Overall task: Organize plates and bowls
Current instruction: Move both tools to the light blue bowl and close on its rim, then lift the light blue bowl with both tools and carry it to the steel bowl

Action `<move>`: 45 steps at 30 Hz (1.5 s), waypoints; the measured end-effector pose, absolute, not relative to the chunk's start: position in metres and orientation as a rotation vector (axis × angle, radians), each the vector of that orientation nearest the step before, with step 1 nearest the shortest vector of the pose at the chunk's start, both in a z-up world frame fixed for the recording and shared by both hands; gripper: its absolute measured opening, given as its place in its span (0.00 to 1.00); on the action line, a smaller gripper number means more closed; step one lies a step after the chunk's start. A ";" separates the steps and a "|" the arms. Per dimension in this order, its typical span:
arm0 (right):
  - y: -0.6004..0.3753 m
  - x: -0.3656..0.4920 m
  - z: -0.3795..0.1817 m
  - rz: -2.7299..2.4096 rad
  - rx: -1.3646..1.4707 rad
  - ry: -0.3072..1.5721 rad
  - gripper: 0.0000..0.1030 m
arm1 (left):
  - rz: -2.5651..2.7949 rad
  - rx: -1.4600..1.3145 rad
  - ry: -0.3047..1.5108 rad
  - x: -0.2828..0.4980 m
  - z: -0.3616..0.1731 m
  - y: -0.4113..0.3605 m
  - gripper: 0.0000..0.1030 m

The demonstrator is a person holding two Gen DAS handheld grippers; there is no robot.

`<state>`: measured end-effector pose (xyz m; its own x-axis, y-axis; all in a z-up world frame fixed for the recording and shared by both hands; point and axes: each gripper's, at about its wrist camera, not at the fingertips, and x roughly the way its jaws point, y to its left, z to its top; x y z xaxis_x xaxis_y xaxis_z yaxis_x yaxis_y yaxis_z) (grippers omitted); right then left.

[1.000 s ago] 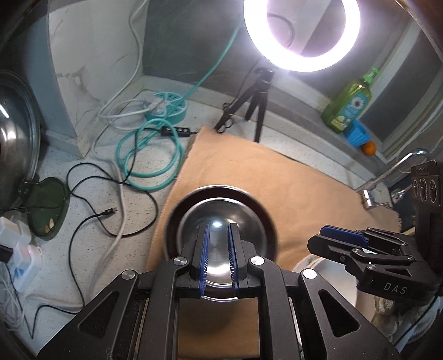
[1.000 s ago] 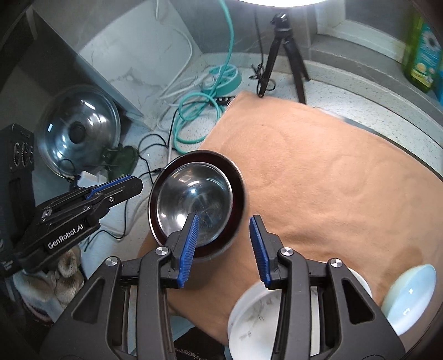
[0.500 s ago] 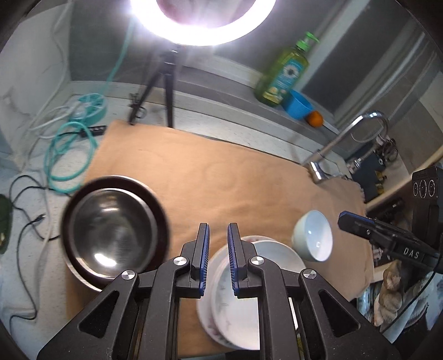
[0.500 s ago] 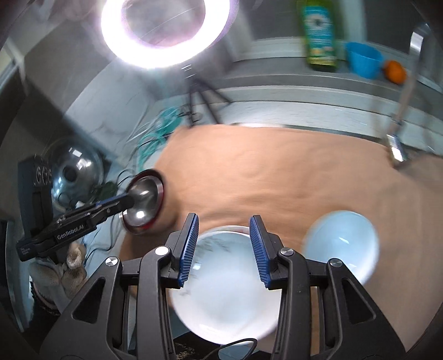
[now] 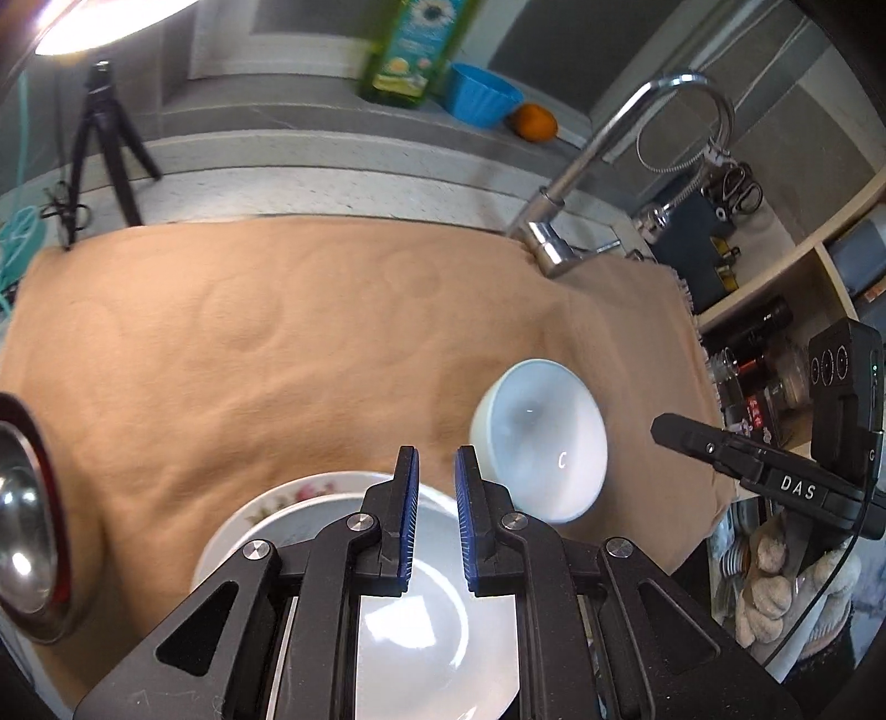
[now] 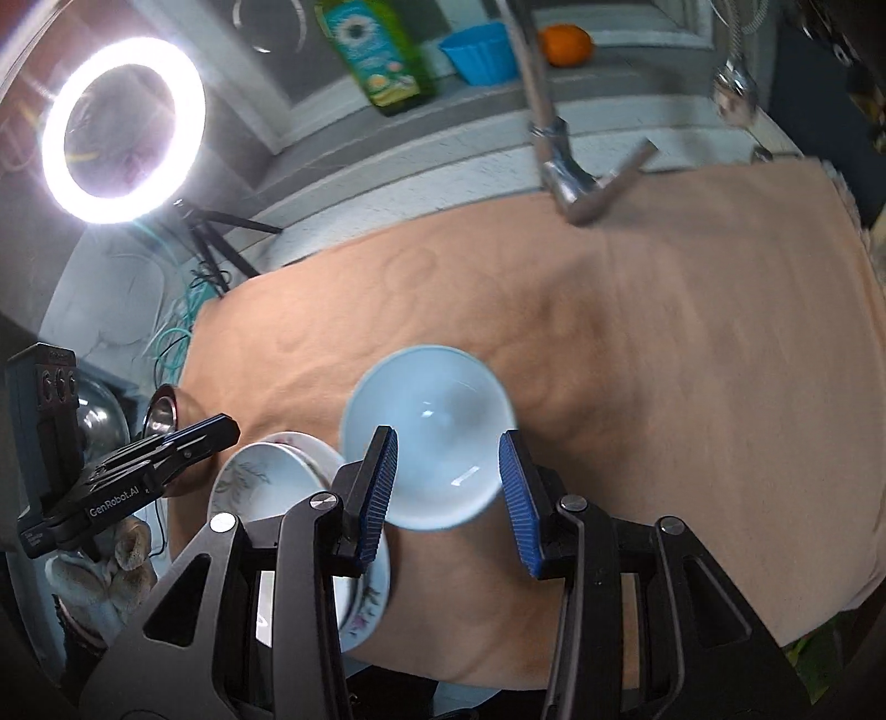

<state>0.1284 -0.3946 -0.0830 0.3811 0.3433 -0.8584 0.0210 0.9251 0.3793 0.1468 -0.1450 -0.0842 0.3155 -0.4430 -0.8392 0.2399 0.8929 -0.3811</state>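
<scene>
A pale blue bowl (image 6: 429,437) stands on the tan cloth (image 6: 664,343); it also shows in the left wrist view (image 5: 540,440). My right gripper (image 6: 448,493) is open, hovering with a finger on each side of the bowl's near rim. A stack of white flowered plates (image 5: 310,504) lies at the cloth's front edge, under my left gripper (image 5: 434,515), whose jaws stand a narrow gap apart and hold nothing. A steel bowl in a dark red plate (image 5: 27,531) sits at the far left.
A chrome tap (image 5: 581,183) rises at the cloth's back right. A green soap bottle (image 5: 410,50), blue cup (image 5: 482,99) and orange (image 5: 534,123) stand on the back ledge. A ring light on a tripod (image 6: 119,130) and cables are at back left.
Both grippers swung right, away from the steel bowl. The left now hangs over the plate stack and the right has come up around the pale blue bowl.
</scene>
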 end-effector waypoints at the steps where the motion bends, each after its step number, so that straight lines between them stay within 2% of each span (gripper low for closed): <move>1: -0.398 0.129 -0.088 0.201 0.366 1.178 0.39 | -0.458 -0.194 1.176 0.150 -0.088 -0.151 0.12; 20: -0.417 0.142 -0.146 0.203 0.437 1.264 0.38 | -0.467 -0.159 1.266 0.168 -0.120 -0.195 0.12; 24: -0.415 0.142 -0.151 0.215 0.443 1.280 0.21 | -0.472 -0.144 1.274 0.168 -0.124 -0.200 0.11; 28: -0.412 0.142 -0.155 0.225 0.442 1.290 0.12 | -0.478 -0.138 1.270 0.169 -0.126 -0.203 0.07; 32: -0.409 0.143 -0.155 0.225 0.437 1.292 0.09 | -0.482 -0.150 1.273 0.170 -0.127 -0.201 0.07; 45: -0.393 0.138 -0.119 0.263 0.406 1.261 0.09 | -0.484 -0.201 1.199 0.154 -0.095 -0.172 0.07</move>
<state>0.1379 -0.3928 -0.1195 0.2889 0.4093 -0.8654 0.0290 0.8998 0.4353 0.1537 -0.1719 -0.0948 0.2770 -0.4615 -0.8428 0.2526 0.8812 -0.3995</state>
